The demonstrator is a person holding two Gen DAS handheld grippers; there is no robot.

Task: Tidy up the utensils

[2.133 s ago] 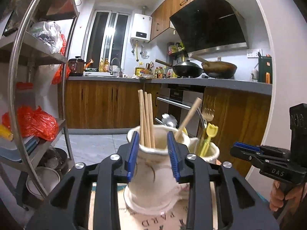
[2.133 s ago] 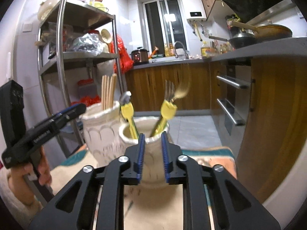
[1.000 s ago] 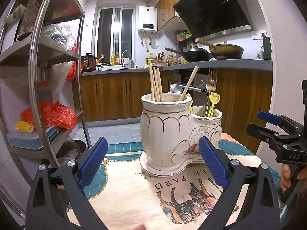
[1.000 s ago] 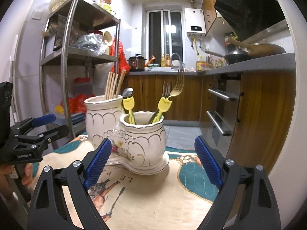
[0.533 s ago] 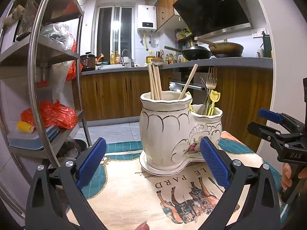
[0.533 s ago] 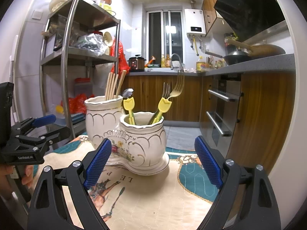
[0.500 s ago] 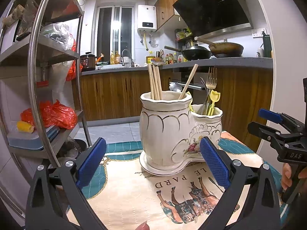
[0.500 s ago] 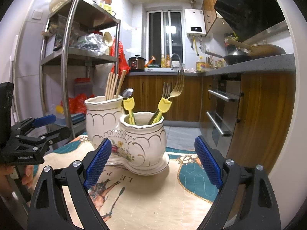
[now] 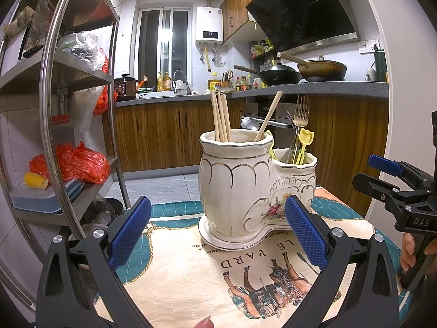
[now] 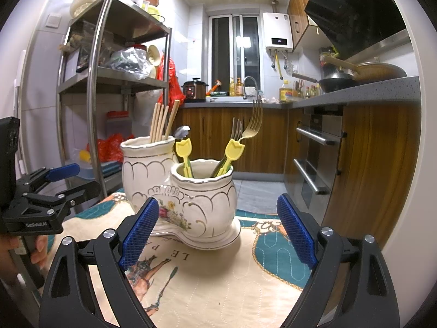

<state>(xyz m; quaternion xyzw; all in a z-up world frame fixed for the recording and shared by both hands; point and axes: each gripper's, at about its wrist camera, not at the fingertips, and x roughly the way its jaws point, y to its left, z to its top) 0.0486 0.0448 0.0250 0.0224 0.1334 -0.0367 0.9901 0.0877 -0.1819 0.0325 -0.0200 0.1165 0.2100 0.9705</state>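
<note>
A white ceramic double utensil holder [image 9: 240,191] with gold trim stands on a printed mat; it also shows in the right wrist view [image 10: 191,202]. Its tall cup holds wooden chopsticks [image 9: 221,117] [image 10: 162,123]. Its low cup holds forks [image 10: 252,121] [image 9: 300,114] and yellow tulip-handled utensils [image 10: 183,150]. My left gripper [image 9: 218,235] is open and empty, a short way in front of the holder. My right gripper [image 10: 218,232] is open and empty, in front of the low cup. Each gripper shows in the other's view: the right gripper [image 9: 382,175], the left gripper [image 10: 68,177].
The mat [image 9: 204,278] covers a small table. A metal shelf rack [image 9: 46,109] with bags and boxes stands at the left. Wooden cabinets and an oven [image 10: 316,158] are at the right, with woks [image 9: 322,71] on the counter.
Both grippers have opened wide and drawn back from the holder since two seconds ago. Over the last second nothing has visibly moved.
</note>
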